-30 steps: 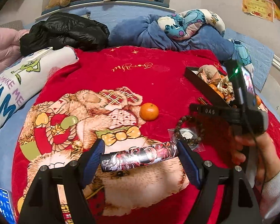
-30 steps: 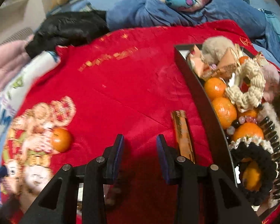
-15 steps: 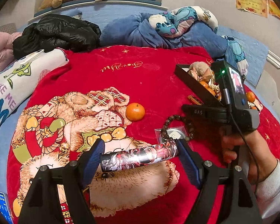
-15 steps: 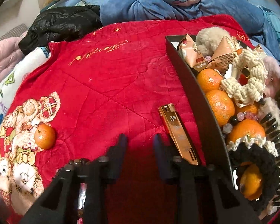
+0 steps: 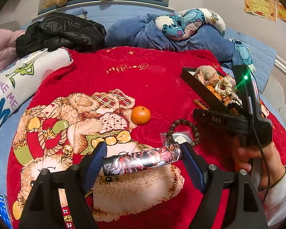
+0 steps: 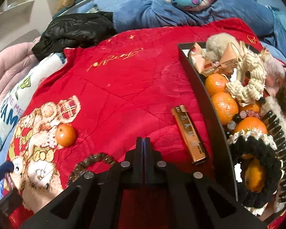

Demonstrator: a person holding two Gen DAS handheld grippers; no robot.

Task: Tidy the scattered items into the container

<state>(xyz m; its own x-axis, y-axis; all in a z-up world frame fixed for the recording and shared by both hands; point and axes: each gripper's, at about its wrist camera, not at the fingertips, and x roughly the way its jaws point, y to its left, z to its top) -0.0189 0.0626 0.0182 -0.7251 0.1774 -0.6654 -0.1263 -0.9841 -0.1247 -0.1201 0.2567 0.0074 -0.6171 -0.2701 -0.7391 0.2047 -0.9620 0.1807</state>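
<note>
1. Left tongs (image 5: 143, 160) grip a printed tube (image 5: 142, 160) end to end between their blue pads, holding it crosswise above a red bear-print blanket (image 5: 124, 80) spread on the bed.
2. Beyond the tube, a loose tangerine (image 5: 140, 114) lies alone on the blanket, well apart from the black box.
3. To its right, a bead bracelet (image 5: 184, 131) rests on a small clear packet (image 5: 178, 138), just past the tube's right end.
4. Right tongs (image 6: 143, 147) are closed with nothing between them, tips pressed together over the blanket; a hand (image 5: 257, 158) holds their grip.
5. Just right of those tips, a gold lighter (image 6: 188, 133) lies beside the outer wall of the black box (image 6: 202, 87).
6. Inside the box are tangerines (image 6: 224, 107), a cream braided ring (image 6: 247, 82), a black crocheted ring (image 6: 257, 160) and other small items, piled close together.
</note>
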